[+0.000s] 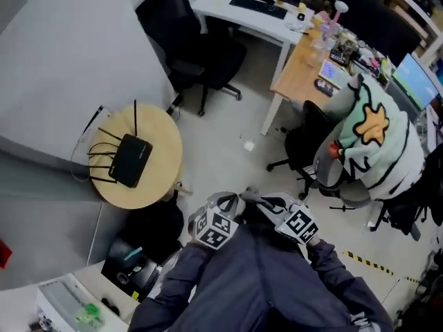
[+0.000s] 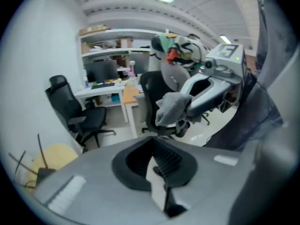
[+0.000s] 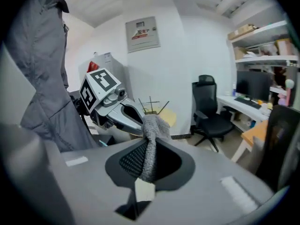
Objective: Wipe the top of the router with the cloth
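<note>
We hold both grippers close to our body, well apart from the router [image 1: 130, 159], which lies flat on the round wooden tabletop [image 1: 160, 178] at the left of the head view, its thin antennas fanning out past the tabletop's far and left edges. The right gripper [image 3: 145, 165] is clamped on the grey cloth [image 3: 151, 139]: the fabric is pinched between the jaws and its bunched end sticks out beyond their tips. The left gripper [image 2: 152, 165] has its jaws together with nothing between them. The two grippers point roughly toward each other, so each camera catches the other gripper just in front of it, and the left gripper view shows the cloth hanging from the right gripper's tip. In the right gripper view the antennas and part of the yellow tabletop show just behind the cloth, against the white wall. Nothing touches the router, and its top is bare. Beyond the tabletop a black chair [image 1: 201, 54] stands by a white desk [image 1: 242, 16] that carries a keyboard [image 1: 257, 4]. To the right, a person [image 1: 377, 144] in a pale jacket with a yellow star sits at a cluttered wooden desk [image 1: 301, 71].
</note>
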`<state>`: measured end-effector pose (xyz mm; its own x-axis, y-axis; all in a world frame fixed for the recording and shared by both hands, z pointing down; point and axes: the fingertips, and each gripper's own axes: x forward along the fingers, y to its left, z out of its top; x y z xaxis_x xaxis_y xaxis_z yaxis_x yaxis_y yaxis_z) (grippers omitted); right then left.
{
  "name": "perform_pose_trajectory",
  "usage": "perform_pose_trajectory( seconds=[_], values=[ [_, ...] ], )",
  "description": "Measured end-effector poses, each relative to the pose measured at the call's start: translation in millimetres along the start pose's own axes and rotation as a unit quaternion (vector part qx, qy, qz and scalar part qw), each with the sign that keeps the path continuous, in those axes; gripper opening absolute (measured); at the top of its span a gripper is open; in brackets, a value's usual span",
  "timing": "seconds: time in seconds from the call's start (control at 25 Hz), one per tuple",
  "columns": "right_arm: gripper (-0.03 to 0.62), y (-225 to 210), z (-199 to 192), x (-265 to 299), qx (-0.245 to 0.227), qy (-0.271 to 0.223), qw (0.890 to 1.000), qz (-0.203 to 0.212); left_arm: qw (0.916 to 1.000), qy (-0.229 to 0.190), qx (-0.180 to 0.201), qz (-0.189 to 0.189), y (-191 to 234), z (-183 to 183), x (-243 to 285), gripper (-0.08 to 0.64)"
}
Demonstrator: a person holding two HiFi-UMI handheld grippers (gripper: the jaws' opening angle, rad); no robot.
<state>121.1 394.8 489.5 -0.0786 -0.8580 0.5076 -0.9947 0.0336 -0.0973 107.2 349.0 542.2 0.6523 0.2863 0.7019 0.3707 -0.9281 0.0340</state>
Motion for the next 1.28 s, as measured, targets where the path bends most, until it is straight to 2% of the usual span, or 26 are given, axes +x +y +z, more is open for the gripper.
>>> perform_pose_trajectory(
  seconds=[0.08,0.16,0.24,0.4,0.52,0.72,0.8,0.88,1.04,1.28],
  values=[
    [0.032,-6.8,20.4,35.3,-0.029,0.004,0.998,0.056,0.9977,0.001,-0.051,0.046,33.3,-13.3,-9.3,0.002],
    [0.032,-11.8,38.1,70.5,-0.057,0.009,0.991,0.119,0.9899,0.008,-0.105,0.095,63.1,-29.8,-18.7,0.002],
    [0.032,-17.7,52.7,106.3,-0.081,0.013,0.982,0.167,0.9791,0.016,-0.149,0.138,93.6,-45.7,-26.4,0.002],
    [0.032,-35.6,87.0,169.2,-0.121,0.017,0.964,0.234,0.9546,0.026,-0.215,0.204,150.4,-62.6,-44.0,0.002],
    [0.032,-36.8,108.4,209.2,-0.139,0.018,0.949,0.284,0.9315,0.042,-0.257,0.254,177.6,-82.6,-64.8,0.000],
    [0.032,-19.7,122.2,268.7,-0.158,0.045,0.919,0.357,0.8812,0.061,-0.341,0.322,195.4,-122.7,-100.3,0.002],
    [0.032,-3.8,128.9,291.6,-0.167,0.056,0.910,0.374,0.8665,0.062,-0.360,0.340,205.4,-140.5,-115.9,0.002],
    [0.032,15.7,134.3,316.5,-0.179,0.067,0.902,0.386,0.8554,0.057,-0.375,0.353,216.7,-157.7,-131.9,0.002],
    [0.032,53.1,135.7,365.5,-0.211,0.094,0.885,0.404,0.8437,0.046,-0.391,0.365,235.3,-191.0,-152.6,0.002],
    [0.032,113.6,138.9,460.1,-0.249,0.137,0.874,0.394,0.8426,0.022,-0.400,0.360,258.7,-244.1,-196.5,0.000]
  ],
)
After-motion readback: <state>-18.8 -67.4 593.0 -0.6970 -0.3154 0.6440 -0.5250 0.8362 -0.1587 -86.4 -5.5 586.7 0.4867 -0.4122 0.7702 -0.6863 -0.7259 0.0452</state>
